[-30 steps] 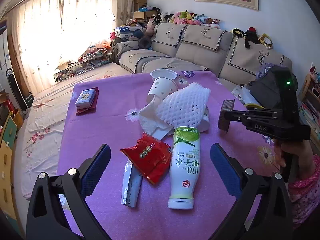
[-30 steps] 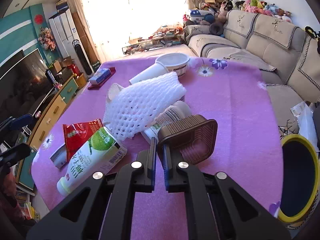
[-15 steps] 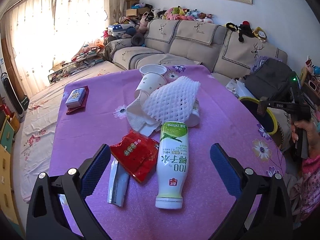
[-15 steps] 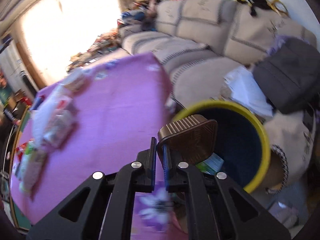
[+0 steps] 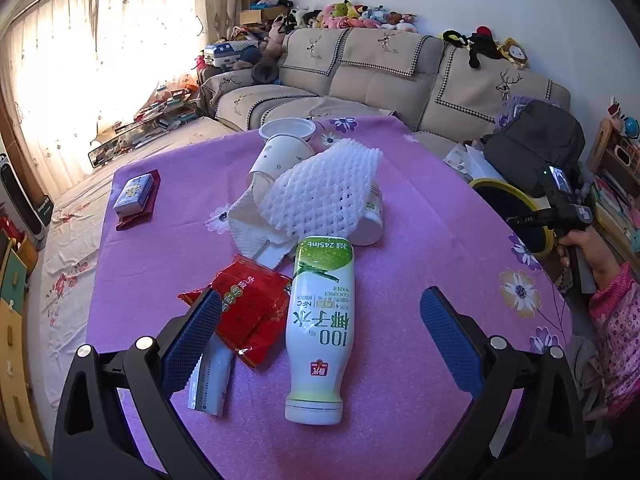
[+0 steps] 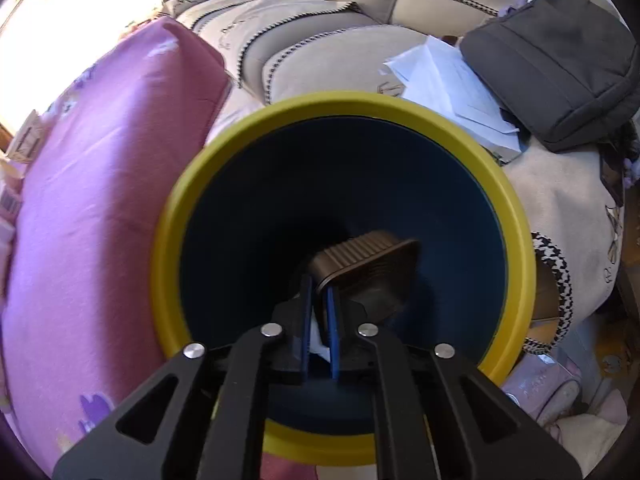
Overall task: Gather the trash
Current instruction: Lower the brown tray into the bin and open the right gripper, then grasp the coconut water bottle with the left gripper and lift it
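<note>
Right gripper (image 6: 319, 304) moved from table to directly over yellow-rimmed bin (image 6: 192, 216); brown tray (image 6: 360, 266) now inside bin mouth. Jaws parted slightly, tray rim between pads; grip appears loosening, release judged underway. Left gripper (image 5: 320, 328) wide open, empty, now closer over bottle (image 5: 320, 320) and red wrapper (image 5: 248, 304) on table (image 5: 440, 248): likely next pickups.

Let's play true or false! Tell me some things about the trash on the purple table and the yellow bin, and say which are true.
1. The right gripper holds a brown tray over the yellow bin. True.
2. The white bottle stands upright. False: it lies on its side.
3. The left gripper is shut. False: its fingers are wide apart.
4. A red packet lies beside the bottle. True.
</note>
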Tool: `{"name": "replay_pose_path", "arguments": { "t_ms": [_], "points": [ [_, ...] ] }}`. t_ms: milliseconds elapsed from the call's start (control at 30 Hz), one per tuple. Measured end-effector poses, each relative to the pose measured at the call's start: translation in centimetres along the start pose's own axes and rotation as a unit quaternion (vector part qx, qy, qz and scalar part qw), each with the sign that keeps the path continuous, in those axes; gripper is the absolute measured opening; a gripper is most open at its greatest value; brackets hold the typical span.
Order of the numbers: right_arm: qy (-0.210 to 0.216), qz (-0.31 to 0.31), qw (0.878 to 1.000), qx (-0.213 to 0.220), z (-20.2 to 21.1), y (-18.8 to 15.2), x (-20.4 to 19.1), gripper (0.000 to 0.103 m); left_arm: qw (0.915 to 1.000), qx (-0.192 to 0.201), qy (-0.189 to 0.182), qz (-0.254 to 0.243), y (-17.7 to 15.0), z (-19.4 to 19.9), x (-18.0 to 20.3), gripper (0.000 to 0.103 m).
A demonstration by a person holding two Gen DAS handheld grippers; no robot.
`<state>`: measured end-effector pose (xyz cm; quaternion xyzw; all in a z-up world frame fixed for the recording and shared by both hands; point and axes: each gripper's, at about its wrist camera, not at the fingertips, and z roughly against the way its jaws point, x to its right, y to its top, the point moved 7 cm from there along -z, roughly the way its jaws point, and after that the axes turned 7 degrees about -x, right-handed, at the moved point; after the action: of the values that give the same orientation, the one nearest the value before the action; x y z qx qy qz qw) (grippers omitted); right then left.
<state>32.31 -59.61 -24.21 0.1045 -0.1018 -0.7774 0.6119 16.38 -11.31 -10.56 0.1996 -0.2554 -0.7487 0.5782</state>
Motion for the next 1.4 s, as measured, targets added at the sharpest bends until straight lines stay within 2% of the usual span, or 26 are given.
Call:
{"name": "replay_pose_path", "arguments": {
  "t_ms": [67,167,300,400,633,900,1200,1300,1367,1400],
  "points": [
    [-0.002,-0.004,1.0,0.001,0.2,0.1,0.0,0.02,1.0,-0.001,-0.001,-0.001,0.0,-0.1,0.0,0.098],
    [-0.013,-0.002,1.0,0.005,0.7,-0.2,-0.1,0.024,1.0,-0.003,0.0,-0.001,0.0,-0.2,-0.1,0.098],
    [-0.011,0.004,1.0,0.019,2.0,-0.8,-0.7,0.025,1.0,-0.008,-0.002,0.0,-0.1,-0.6,-0.3,0.098],
    [-0.01,0.015,0.999,0.04,3.6,-1.8,-1.7,0.029,0.9999,-0.015,-0.004,-0.004,-0.1,-1.2,-0.3,0.098],
    [0.018,0.041,0.997,0.067,6.2,-3.9,-4.3,0.035,0.9986,-0.045,-0.019,-0.02,0.1,-4.3,0.2,0.098],
    [0.039,0.064,0.994,0.078,7.6,-5.0,-6.7,0.039,0.9973,-0.068,-0.004,-0.028,0.6,-7.9,0.0,0.096],
    [0.049,0.073,0.993,0.076,7.5,-5.4,-8.2,0.04,0.9956,-0.091,-0.002,-0.021,0.1,-10.2,-0.7,0.077],
    [0.052,0.075,0.993,0.075,7.5,-5.5,-8.5,0.04,0.9948,-0.1,-0.006,-0.019,-0.1,-10.8,-0.5,0.066],
    [0.053,0.075,0.993,0.076,7.5,-5.6,-8.6,0.04,0.9945,-0.103,-0.009,-0.017,-0.1,-10.9,-0.3,0.053],
    [0.054,0.075,0.993,0.076,7.6,-5.7,-8.6,0.04,0.9946,-0.102,-0.011,-0.014,-0.1,-10.9,-0.3,0.052]
  ]
}}
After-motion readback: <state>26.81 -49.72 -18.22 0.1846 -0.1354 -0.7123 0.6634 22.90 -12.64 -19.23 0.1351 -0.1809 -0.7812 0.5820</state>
